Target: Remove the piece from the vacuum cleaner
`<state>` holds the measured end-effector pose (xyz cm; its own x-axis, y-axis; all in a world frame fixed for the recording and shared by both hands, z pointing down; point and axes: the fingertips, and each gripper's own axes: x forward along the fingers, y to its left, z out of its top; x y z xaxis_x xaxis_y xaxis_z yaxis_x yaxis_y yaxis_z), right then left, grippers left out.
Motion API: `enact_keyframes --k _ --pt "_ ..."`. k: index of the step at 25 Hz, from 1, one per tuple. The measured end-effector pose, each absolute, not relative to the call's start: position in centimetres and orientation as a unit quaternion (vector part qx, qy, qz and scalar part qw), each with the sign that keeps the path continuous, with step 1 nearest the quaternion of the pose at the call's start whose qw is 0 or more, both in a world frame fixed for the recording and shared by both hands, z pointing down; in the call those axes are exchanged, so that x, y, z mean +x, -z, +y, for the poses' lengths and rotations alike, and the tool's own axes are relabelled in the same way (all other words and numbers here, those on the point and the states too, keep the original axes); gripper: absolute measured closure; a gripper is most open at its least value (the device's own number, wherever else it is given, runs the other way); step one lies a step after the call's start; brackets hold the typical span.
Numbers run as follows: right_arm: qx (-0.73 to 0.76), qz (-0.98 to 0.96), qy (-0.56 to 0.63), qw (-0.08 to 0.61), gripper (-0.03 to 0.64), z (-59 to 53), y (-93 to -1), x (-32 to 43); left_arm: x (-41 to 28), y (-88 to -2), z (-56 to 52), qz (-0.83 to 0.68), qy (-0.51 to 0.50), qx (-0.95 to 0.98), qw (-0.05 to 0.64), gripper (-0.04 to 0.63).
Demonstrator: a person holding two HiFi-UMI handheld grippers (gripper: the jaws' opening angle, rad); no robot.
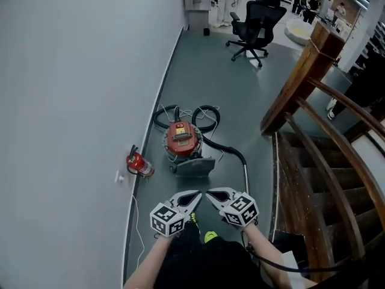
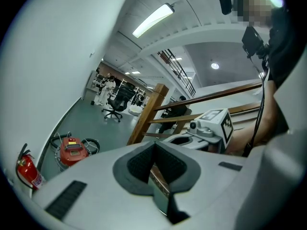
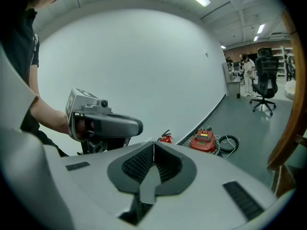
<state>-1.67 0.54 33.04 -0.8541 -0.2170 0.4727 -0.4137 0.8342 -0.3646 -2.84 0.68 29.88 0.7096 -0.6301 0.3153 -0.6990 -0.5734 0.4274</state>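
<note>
Not started: vacuum cleaner (image 1: 182,140) sits on the floor by the left wall, hose (image 1: 231,151) apparently attached, nothing removed. Left hand-held gripper (image 1: 194,199) and right hand-held gripper (image 1: 212,196) are pressed together, empty, well short of it.

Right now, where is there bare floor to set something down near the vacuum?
Open floor stretches between the vacuum cleaner and the office chair. Crowded: its looping hose, the fire extinguisher by the wall, the staircase alongside.

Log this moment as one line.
left gripper: shut, empty | right gripper: shut, empty | red canister vacuum cleaner: on grey floor, untouched
</note>
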Motion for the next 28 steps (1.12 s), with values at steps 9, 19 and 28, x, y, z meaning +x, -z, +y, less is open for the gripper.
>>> enact_keyframes --k 9,19,28 --pt "0.188 -0.928 -0.242 0.213 0.601 -3.0 -33.2 -4.0 -5.1 -30.5 -2.3 -0.365 -0.071 0.885 0.279 0.588" --pt "0.198 -0.929 -0.233 0.208 0.601 -6.1 -32.8 -5.7 -5.9 -30.5 -4.9 -0.347 -0.081 0.896 0.266 0.588" --pt "0.167 -0.931 -0.242 0.215 0.601 -7.5 -34.3 -6.2 -6.4 -32.5 -6.3 -0.365 -0.094 0.884 0.276 0.588"
